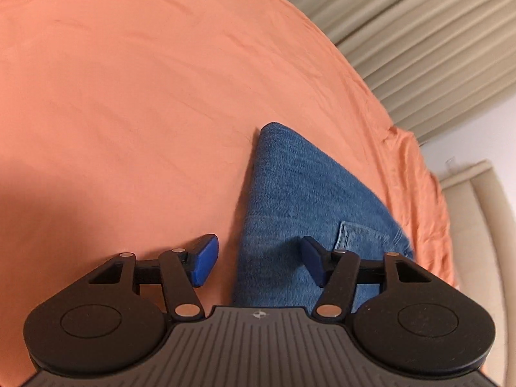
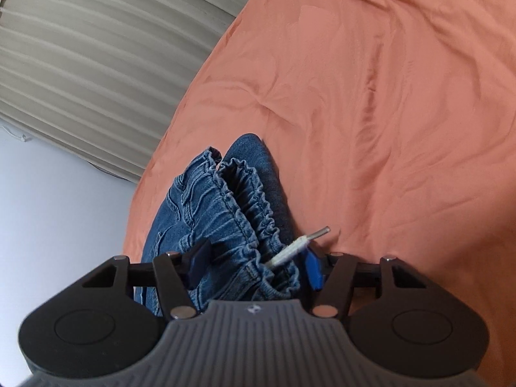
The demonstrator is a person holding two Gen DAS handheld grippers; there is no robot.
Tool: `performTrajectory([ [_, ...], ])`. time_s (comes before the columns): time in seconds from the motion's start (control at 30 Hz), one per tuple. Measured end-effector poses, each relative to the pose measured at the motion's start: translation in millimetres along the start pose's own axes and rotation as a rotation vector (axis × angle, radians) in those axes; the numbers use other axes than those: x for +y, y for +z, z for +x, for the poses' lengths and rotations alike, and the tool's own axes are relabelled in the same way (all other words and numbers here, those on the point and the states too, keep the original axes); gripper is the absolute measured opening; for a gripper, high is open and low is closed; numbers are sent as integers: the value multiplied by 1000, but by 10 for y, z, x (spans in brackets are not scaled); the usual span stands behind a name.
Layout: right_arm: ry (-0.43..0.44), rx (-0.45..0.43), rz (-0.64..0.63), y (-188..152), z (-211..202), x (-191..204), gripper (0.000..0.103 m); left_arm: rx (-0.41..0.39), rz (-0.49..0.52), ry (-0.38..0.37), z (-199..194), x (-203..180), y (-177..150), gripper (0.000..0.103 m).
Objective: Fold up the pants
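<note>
Pants [image 1: 300,200] on the orange sheet [image 1: 129,96], long axis running lower centre to upper centre. Left gripper [image 1: 259,262] unclenched, straddling the left fold edge. Right gripper [image 2: 254,266] also unclenched, waistband [image 2: 245,200] between its jaws, unpinched.

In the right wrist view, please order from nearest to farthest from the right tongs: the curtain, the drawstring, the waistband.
1. Drawstring: white cord by the right pad of the right tongs; waistband also lies between the pads, too close to call.
2. Curtain: far upper left, beyond the bed's edge.
</note>
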State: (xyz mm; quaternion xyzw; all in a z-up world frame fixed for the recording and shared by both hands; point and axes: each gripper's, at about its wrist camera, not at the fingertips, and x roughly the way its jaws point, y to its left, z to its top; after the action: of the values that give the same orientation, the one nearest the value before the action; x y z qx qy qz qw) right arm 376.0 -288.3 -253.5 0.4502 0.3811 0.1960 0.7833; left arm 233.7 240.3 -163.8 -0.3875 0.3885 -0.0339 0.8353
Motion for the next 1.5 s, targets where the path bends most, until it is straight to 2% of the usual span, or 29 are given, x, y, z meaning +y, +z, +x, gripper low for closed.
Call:
performTrajectory([
  [0.03, 11, 2, 9, 12, 16, -22, 48, 3, -18, -20, 35, 15, 11, 62],
  [0.1, 27, 3, 29, 30, 29, -57, 39, 13, -43, -58, 126, 26, 27, 49],
  [0.13, 37, 4, 40, 35, 34, -74, 34, 15, -55, -72, 160, 29, 27, 47],
  [0.17, 45, 2, 49, 39, 33, -88, 29, 8, -58, -72, 182, 17, 29, 42],
  [0.23, 59, -6, 45, 36, 17, -73, 24, -13, -44, -56, 179, -13, 17, 28],
  [0.27, 59, -12, 31, 37, 17, -40, 23, -23, -29, -53, 163, -37, 9, 17],
  [0.3, 58, -19, 10, 32, 6, 3, 22, -33, -10, -54, 140, -68, 1, 13],
  [0.37, 54, -35, -45, 24, -27, 89, 20, -53, 25, -40, 95, -145, -11, 10],
  [0.5, 65, -57, -69, -8, -138, 231, 18, -86, 87, -29, -70, -310, -4, 9],
  [0.6, 87, -65, -123, -25, -252, 451, 18, -72, 150, -44, -227, -443, 58, 9],
  [0.7, 97, -62, -175, -47, -328, 724, 17, -71, 218, -27, -420, -580, 142, 9],
  [0.9, 150, -41, -221, -254, -286, 1282, 16, -146, 317, 29, -1035, -670, 453, 9],
  [1.03, 218, -27, -222, -467, -155, 1618, 16, -176, 341, 71, -1476, -501, 653, 9],
  [1.17, 254, 1, -223, -768, 60, 1860, 16, -189, 357, 140, -1699, -275, 784, 9],
  [1.27, 253, 34, -242, -965, 287, 1999, 16, -183, 371, 179, -1721, -126, 830, 9],
  [1.5, 194, 112, -268, -1212, 680, 2007, 16, -136, 314, 191, -1536, 368, 826, 9],
])
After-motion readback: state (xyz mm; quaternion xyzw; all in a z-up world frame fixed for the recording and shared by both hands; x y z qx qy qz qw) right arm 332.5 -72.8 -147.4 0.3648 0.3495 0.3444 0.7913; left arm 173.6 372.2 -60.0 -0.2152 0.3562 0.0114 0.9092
